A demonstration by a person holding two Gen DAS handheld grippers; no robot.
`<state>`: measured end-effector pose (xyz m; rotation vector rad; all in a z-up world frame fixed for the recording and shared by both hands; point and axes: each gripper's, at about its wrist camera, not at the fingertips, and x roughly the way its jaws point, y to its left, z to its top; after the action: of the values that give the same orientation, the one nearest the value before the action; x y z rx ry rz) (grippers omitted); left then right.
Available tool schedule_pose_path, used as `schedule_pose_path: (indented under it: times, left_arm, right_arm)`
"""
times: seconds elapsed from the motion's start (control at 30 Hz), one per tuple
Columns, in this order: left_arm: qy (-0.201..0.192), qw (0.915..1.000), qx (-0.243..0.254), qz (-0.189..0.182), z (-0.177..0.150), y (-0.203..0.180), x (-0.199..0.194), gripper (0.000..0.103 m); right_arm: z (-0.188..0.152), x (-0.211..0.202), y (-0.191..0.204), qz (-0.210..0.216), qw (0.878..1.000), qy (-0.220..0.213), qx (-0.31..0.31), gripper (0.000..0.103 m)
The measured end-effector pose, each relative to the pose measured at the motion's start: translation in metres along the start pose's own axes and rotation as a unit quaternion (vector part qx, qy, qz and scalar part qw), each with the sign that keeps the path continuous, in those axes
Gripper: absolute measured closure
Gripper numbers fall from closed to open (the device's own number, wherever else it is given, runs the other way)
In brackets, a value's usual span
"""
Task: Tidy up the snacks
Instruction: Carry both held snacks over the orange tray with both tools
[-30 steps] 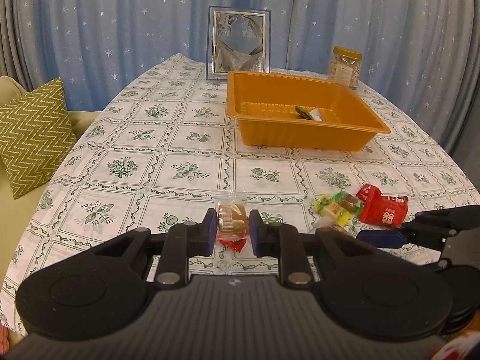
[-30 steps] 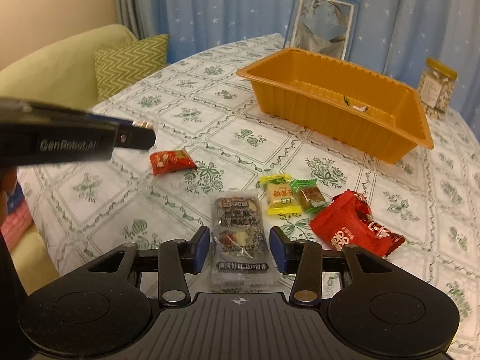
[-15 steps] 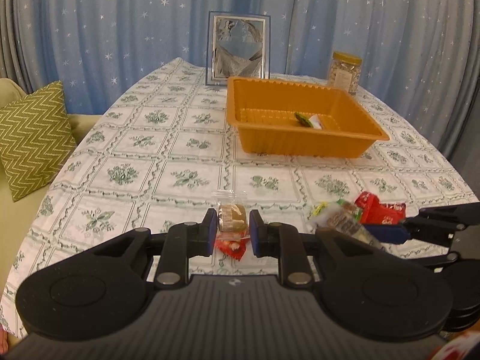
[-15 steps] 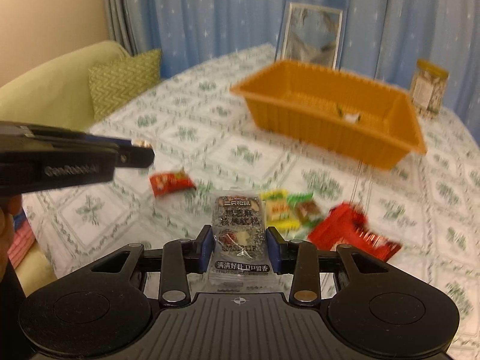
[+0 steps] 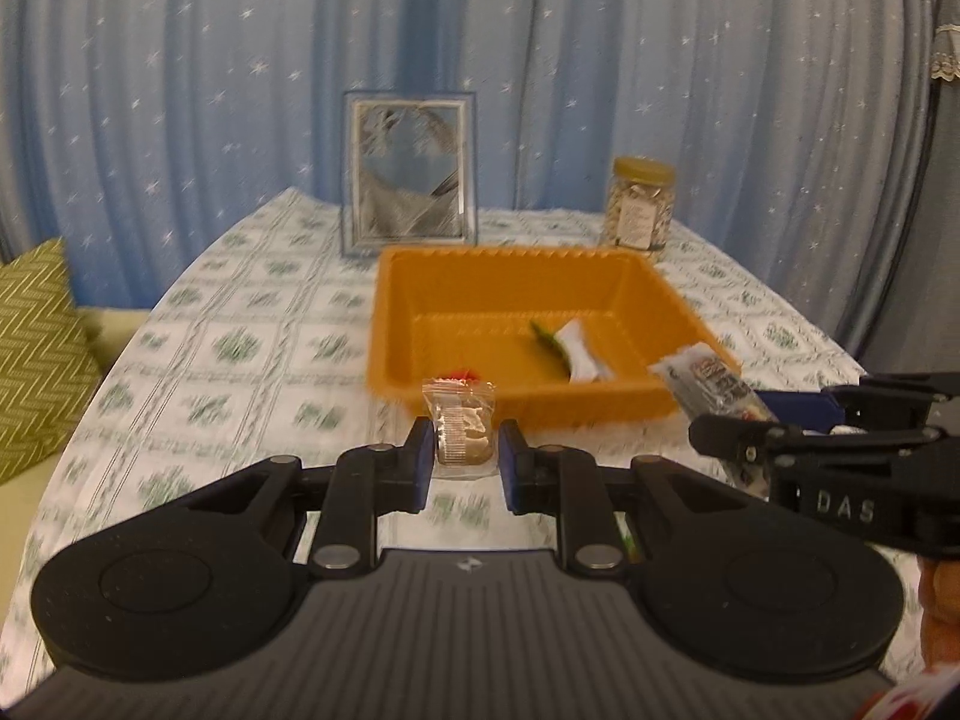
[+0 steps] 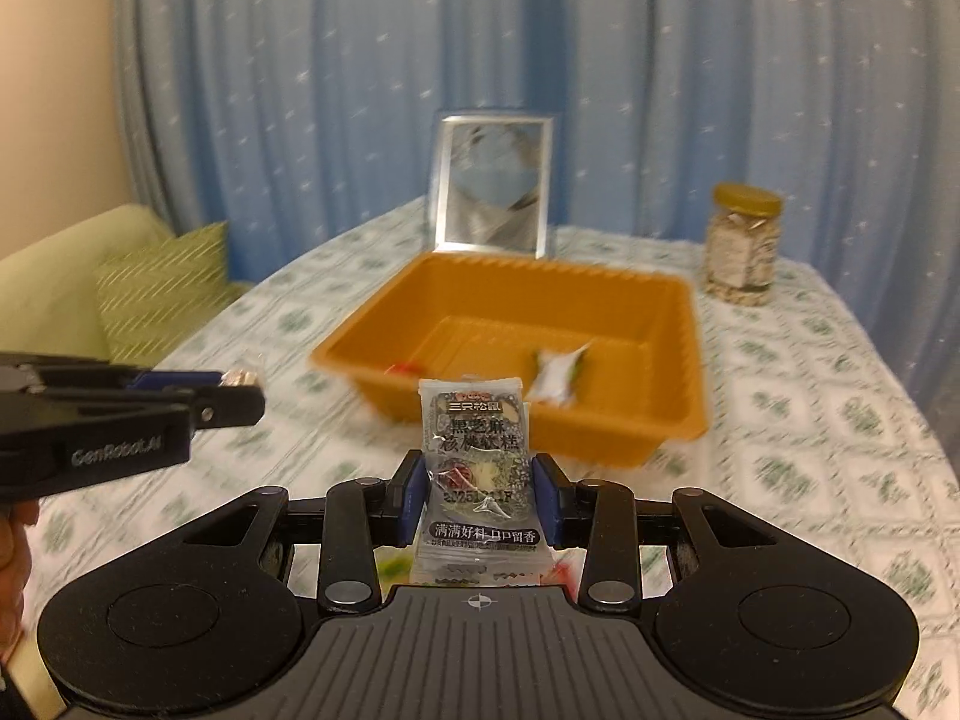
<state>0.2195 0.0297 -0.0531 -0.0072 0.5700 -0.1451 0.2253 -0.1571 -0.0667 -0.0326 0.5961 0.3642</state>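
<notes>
My left gripper [image 5: 462, 455] is shut on a clear-wrapped round biscuit [image 5: 459, 431] and holds it in the air just short of the orange tray [image 5: 528, 276]. My right gripper [image 6: 480, 489] is shut on a grey sesame-cake packet [image 6: 477, 462], also lifted in front of the tray [image 6: 666, 414]. The packet shows at the right of the left wrist view [image 5: 708, 384]. A white and green wrapped snack [image 5: 570, 345] lies inside the tray. A red wrapper [image 5: 459, 373] peeks up behind the biscuit.
A framed picture [image 5: 410, 180] and a glass jar with a gold lid [image 5: 639, 204] stand behind the tray. The table has a green-patterned white cloth [image 5: 240, 348]. A green zigzag cushion [image 5: 36, 354] sits on a sofa at the left. Blue starred curtains hang behind.
Both grippers have risen from the table with their snacks and moved toward the orange tray. The loose snack pile near the table's front edge has dropped out of view.
</notes>
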Motion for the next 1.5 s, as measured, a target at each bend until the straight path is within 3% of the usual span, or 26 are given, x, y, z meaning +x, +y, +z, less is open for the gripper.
schedule_pose_path:
  times: [0.5, 0.97, 1.07, 1.1, 1.13, 1.5]
  left_arm:
    - [-0.017, 0.9996, -0.011, -0.021, 0.045, -0.01, 0.081, 0.083]
    - [0.004, 0.9996, 0.002, -0.026, 0.045, -0.018, 0.13, 0.083]
    - [0.01, 0.9997, 0.001, -0.024, 0.044, -0.021, 0.134, 0.075]
    - [0.01, 0.9998, 0.001, -0.02, 0.043, -0.021, 0.135, 0.062]
    - [0.009, 0.9998, 0.003, -0.017, 0.043, -0.021, 0.134, 0.058]
    - [0.02, 0.9997, -0.012, -0.008, 0.043, -0.008, 0.129, 0.058]
  right_arm:
    - [0.058, 0.061, -0.053, -0.025, 0.998, -0.027, 0.049, 0.065]
    - [0.066, 0.1, -0.086, -0.03, 0.994, 0.002, 0.101, 0.065]
    - [0.064, 0.101, -0.085, -0.029, 0.994, 0.005, 0.101, 0.065]
    - [0.063, 0.101, -0.085, -0.028, 0.994, 0.005, 0.101, 0.065]
    - [0.063, 0.101, -0.085, -0.028, 0.994, 0.006, 0.101, 0.065]
    - [0.062, 0.104, -0.08, -0.021, 0.995, 0.014, 0.097, 0.065]
